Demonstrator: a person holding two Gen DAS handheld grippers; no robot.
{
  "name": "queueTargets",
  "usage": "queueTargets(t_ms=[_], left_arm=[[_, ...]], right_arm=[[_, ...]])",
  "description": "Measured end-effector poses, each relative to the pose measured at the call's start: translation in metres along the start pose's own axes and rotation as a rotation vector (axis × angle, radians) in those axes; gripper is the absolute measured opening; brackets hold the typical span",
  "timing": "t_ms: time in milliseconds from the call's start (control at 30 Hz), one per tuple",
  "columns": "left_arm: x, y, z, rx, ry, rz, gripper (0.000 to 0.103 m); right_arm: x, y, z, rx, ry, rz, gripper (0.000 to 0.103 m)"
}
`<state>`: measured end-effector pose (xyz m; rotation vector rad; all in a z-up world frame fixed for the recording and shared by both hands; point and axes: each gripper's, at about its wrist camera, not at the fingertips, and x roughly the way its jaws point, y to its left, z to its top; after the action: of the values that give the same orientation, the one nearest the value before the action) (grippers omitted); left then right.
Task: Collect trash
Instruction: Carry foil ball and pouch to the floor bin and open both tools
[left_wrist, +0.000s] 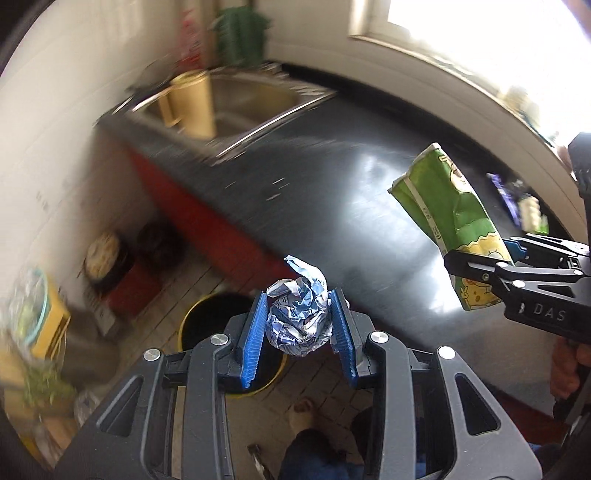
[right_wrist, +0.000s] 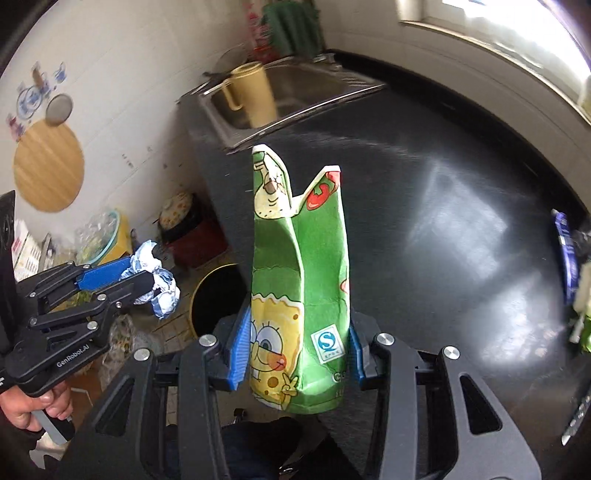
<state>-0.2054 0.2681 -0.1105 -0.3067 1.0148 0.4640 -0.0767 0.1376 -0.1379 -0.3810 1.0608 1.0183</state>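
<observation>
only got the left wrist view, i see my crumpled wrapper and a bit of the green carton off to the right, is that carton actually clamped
Observer: Yes. In the right wrist view the green carton sits upright between both blue pads of the right gripper, pinched near its base.
Operator: anything printed on it
Observer: A cartoon sponge figure low on its front, with a small S logo beside it.
Operator: what's on the far wall to the left
Observer: A round wooden board hangs there.

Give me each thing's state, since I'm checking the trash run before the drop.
Left gripper: shut on crumpled blue-white wrapper ball.
Right gripper: shut on crushed green cartoon carton.
Yellow-rimmed round bin: open, on the floor.
Steel sink: tan plastic pitcher upright inside.
</observation>
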Motion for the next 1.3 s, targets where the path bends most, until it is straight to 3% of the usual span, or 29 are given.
queueTargets(t_ms=[133,367,633,1067,1133,1233,1300], left_arm=[[0.013,0.051,-0.03,-0.102,0.051,0.062,0.035],[0.048,0.108,-0.064,-0.223,0.1,0.058,0.035],[0.097,0.128,-0.076,-0.239,0.143,0.05,0.035],[0.11,0.136,-0.061,-0.24,0.135,0.038,0.036],[0.111,0.137,-0.059,-0.239,0.135,0.039,0.039],[0.113,0.138,-0.058,-0.237,0.138,0.045,0.05],[0.115,0.139,-0.059,-0.24,0.146,0.056,0.052]], right_arm=[[0.035,0.06,0.011,-0.106,0.067,0.083,0.043],[0.098,0.123,0.015,-0.176,0.195,0.143,0.043],[0.154,0.131,0.019,-0.152,0.285,0.129,0.043],[0.166,0.142,0.025,-0.163,0.288,0.132,0.044],[0.169,0.142,0.028,-0.164,0.286,0.133,0.045],[0.169,0.138,0.03,-0.162,0.292,0.126,0.061],[0.168,0.136,0.03,-0.163,0.289,0.125,0.061]])
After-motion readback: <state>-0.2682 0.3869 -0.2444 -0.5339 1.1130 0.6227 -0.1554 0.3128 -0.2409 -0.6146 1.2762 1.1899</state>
